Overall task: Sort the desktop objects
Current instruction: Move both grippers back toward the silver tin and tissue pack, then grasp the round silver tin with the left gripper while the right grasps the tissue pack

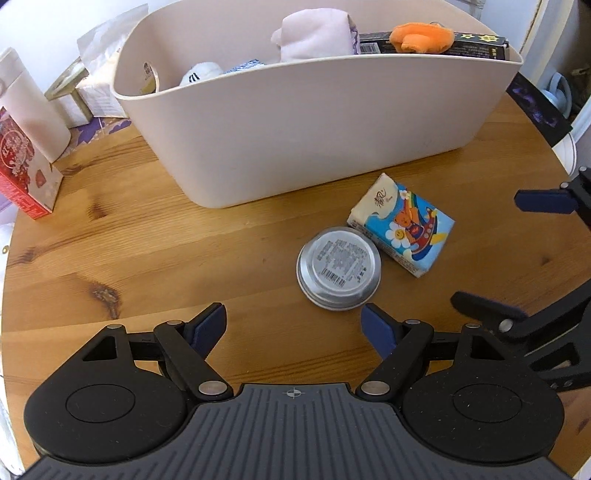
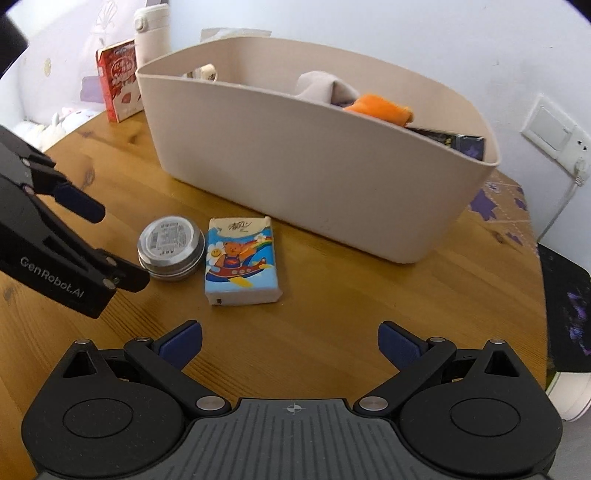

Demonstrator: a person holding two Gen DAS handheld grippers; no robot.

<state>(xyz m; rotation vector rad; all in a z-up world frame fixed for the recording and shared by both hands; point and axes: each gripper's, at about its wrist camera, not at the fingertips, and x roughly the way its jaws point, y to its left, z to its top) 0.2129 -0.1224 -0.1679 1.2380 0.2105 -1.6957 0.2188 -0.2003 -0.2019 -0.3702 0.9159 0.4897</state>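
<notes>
A round silver tin (image 1: 338, 267) lies label-up on the wooden table, touching a small tissue pack (image 1: 402, 225) printed with a cartoon bear. Both sit just in front of a beige storage bin (image 1: 295, 125). My left gripper (image 1: 293, 325) is open, hovering just short of the tin with nothing between its fingers. My right gripper (image 2: 290, 341) is open too, a little back from the tissue pack (image 2: 240, 260). In the right wrist view the left gripper (image 2: 107, 243) flanks the tin (image 2: 170, 247) from the left. The right gripper (image 1: 506, 254) shows at the right edge of the left wrist view.
The bin holds a pale cloth bundle (image 1: 314, 35), an orange plush (image 1: 421, 37), a black box (image 1: 476, 46) and small items. A red carton (image 1: 22, 173) and white bottle (image 1: 29, 110) stand at the left. A dark mat (image 2: 565, 306) lies off the table's right edge.
</notes>
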